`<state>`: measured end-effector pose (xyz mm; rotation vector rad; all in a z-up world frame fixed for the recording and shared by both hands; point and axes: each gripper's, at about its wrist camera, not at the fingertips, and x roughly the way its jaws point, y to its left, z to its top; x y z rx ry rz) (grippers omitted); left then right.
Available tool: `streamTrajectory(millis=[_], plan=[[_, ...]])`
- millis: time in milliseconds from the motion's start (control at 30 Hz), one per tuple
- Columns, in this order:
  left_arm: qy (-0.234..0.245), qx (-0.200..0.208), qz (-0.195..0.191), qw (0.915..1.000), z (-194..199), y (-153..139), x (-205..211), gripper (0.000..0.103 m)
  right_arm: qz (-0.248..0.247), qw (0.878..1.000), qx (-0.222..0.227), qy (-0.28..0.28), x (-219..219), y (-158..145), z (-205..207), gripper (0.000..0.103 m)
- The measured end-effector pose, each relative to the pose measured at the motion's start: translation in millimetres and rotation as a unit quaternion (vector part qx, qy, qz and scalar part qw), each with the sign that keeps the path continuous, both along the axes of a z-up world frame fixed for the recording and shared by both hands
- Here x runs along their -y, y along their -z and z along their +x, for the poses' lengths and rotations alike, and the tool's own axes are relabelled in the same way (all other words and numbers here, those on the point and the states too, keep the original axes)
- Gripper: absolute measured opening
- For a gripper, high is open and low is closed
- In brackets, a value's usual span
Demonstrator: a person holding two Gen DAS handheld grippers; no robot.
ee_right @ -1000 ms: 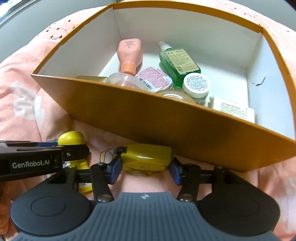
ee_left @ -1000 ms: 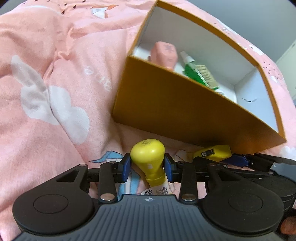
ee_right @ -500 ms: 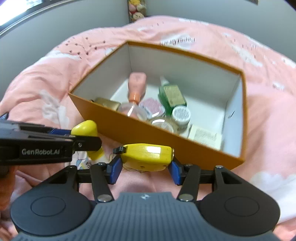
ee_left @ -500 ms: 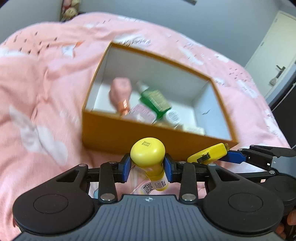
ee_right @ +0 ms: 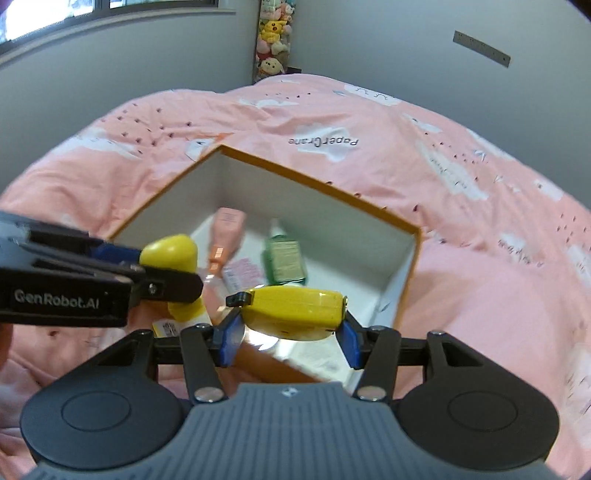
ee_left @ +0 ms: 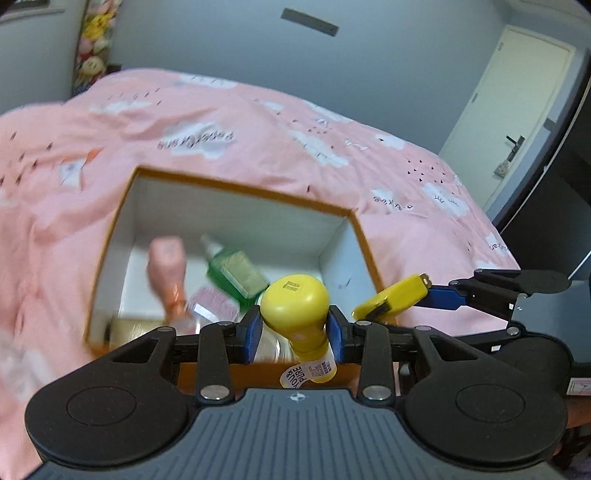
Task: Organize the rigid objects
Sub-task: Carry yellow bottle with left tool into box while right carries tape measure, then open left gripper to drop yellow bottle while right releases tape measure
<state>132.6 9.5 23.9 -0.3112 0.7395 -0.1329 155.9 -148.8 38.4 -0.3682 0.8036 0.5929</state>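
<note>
My left gripper (ee_left: 294, 328) is shut on a yellow bottle (ee_left: 297, 306) with a bulbous cap, held over the near edge of the orange box (ee_left: 236, 186). In the right wrist view that bottle (ee_right: 170, 254) and the left gripper (ee_right: 147, 273) show at the left. My right gripper (ee_right: 291, 338) is shut on a flat yellow case (ee_right: 291, 308) with a black tab, also above the box (ee_right: 321, 184). In the left wrist view the case (ee_left: 391, 299) hangs at the right. Inside the box lie a pink bottle (ee_right: 225, 229), a green bottle (ee_right: 284, 258) and other small items.
The box sits on a pink bedspread (ee_right: 480, 229) with white cloud prints. Grey walls rise behind the bed, with stuffed toys (ee_right: 271, 33) in the corner. A white door (ee_left: 517, 110) stands at the right of the left wrist view.
Both grippers have risen with their yellow objects, from beside the box's front wall to above its open top. The box now looks smaller and lower in both views.
</note>
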Motion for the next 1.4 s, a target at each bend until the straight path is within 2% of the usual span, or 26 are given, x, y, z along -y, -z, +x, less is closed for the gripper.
streamTrajectory(millis=[67,200,300,467,633,1000,1167,1300,1400], plan=[[0.006,-0.009,-0.001,0.9999,18.3,4.6,3.9,0.042,-0.015,1.000,0.000,-0.010,-0.3,0.9,11.6,0.053],[0.008,-0.053,-0.040,0.9978,57.1,28.1,4.5,0.042,-0.070,0.997,0.002,-0.026,-2.8,11.0,38.6,0.053],[0.005,-0.069,-0.031,0.9971,77.8,41.5,7.5,0.042,-0.107,0.994,-0.001,-0.039,-6.4,25.1,59.5,0.053],[0.019,-0.100,-0.043,0.9939,110.4,56.3,12.7,0.042,-0.165,0.985,-0.002,-0.055,-20.5,54.4,93.7,0.053],[0.020,-0.124,-0.049,0.9909,137.2,68.9,14.1,0.042,-0.197,0.977,-0.001,-0.086,-32.4,75.3,113.5,0.053],[0.000,-0.174,-0.050,0.9834,166.0,98.4,9.1,0.041,-0.214,0.969,-0.019,-0.118,-43.8,98.3,134.4,0.053],[-0.009,-0.171,-0.044,0.9842,167.3,97.6,9.1,0.042,-0.228,0.965,-0.017,-0.131,-50.0,106.0,129.7,0.053],[-0.013,-0.172,-0.050,0.9838,167.5,97.6,7.4,0.042,-0.226,0.965,-0.024,-0.130,-50.7,108.0,126.9,0.053],[-0.015,-0.166,-0.059,0.9843,165.8,98.3,5.2,0.042,-0.224,0.966,-0.022,-0.129,-50.3,107.3,123.9,0.058]])
